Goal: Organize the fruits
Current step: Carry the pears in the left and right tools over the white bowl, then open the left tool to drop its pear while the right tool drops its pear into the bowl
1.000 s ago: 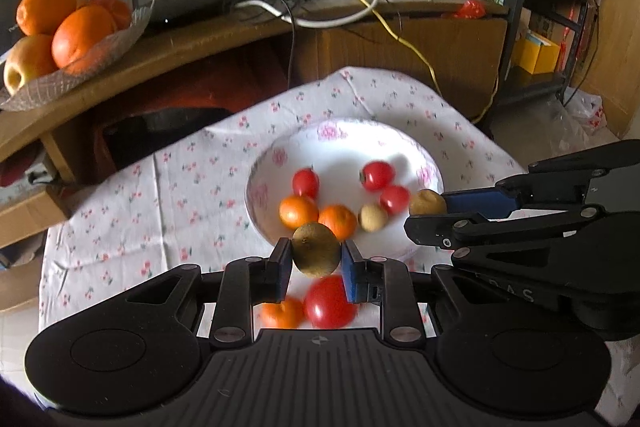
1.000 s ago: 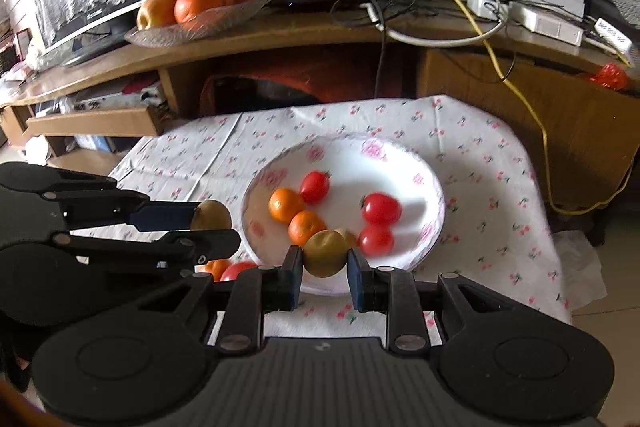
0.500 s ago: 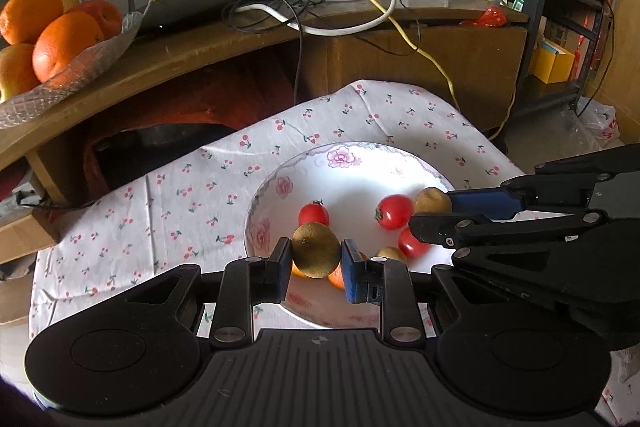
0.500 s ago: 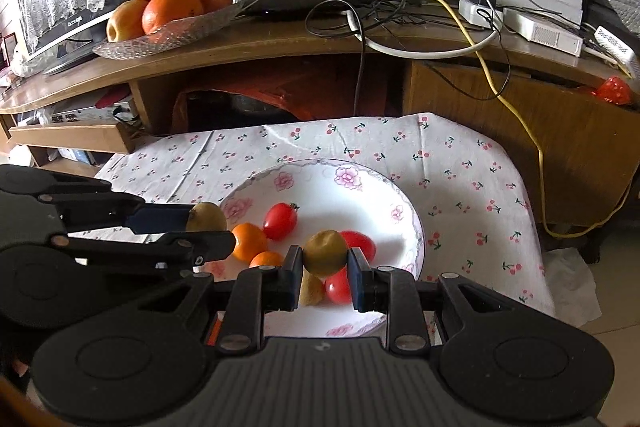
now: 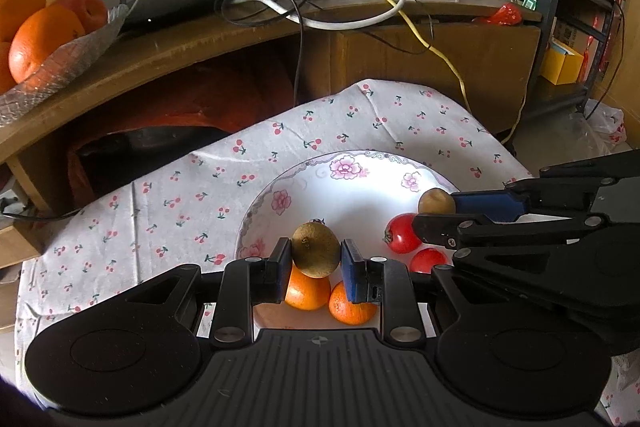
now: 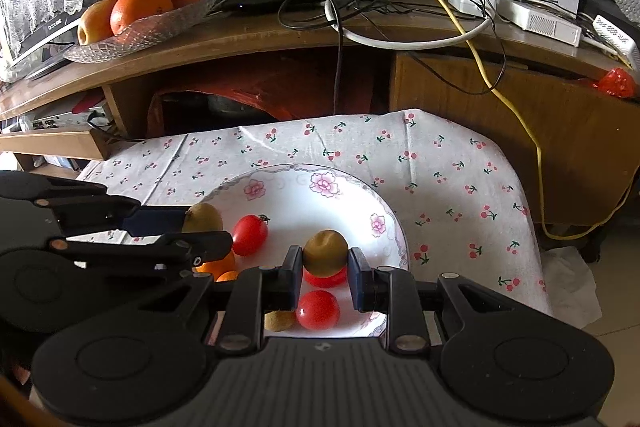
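Cherry-print cloth (image 5: pixel 224 183) covers the tabletop under my rig, with a cluttered wooden shelf behind. My left gripper (image 5: pixel 315 259) has its fingers clamped on a kiwi (image 5: pixel 315 249), held above two oranges (image 5: pixel 305 290) at the near edge of the plate (image 5: pixel 280 199). My right gripper (image 6: pixel 325 267) likewise pinches a second kiwi (image 6: pixel 325 252), over the tomatoes (image 6: pixel 318 309) on its side of the plate. Another small kiwi and more tomatoes lie in the plate. Farther out, a glass dish of big oranges (image 6: pixel 136 7) sits on the shelf.

I think the main risk is the grip: each kiwi is round and caught only at its sides, so a jolt could squeeze it out onto the fruit below, or off the rim. Both grippers are close together, so they could knock each other.

Compared with a second ago, both grippers have moved forward over the plate; its near fruit now sits beneath the fingers.
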`<move>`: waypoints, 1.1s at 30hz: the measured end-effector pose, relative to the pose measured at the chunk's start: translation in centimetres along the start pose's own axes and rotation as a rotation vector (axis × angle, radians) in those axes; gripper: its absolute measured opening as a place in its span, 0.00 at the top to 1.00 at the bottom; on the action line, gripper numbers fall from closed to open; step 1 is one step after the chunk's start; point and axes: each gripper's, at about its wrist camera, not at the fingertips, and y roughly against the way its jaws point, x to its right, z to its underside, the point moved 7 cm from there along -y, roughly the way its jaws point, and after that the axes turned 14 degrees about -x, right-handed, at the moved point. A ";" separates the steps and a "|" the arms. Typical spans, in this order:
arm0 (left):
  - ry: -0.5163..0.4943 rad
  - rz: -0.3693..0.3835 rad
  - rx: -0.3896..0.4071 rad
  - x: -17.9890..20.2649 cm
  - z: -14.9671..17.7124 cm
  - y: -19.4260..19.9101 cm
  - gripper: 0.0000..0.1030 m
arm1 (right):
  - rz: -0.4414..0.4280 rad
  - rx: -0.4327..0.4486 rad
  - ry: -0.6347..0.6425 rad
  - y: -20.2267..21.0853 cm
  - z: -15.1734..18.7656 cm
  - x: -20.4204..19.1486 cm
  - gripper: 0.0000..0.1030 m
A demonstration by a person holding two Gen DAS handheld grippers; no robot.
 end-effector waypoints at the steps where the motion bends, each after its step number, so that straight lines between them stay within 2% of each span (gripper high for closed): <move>1: 0.002 0.000 0.000 0.0 -0.1 -0.1 0.69 | 0.001 0.000 -0.001 -0.1 -0.1 0.0 0.74; 13: 0.030 0.009 -0.016 -0.5 -0.5 -1.0 0.68 | -0.026 -0.012 -0.036 -1.1 -0.5 0.3 0.73; 33: 0.063 -0.006 0.021 -1.4 -0.8 0.0 0.51 | -0.064 0.007 -0.076 -0.4 -0.9 0.5 0.72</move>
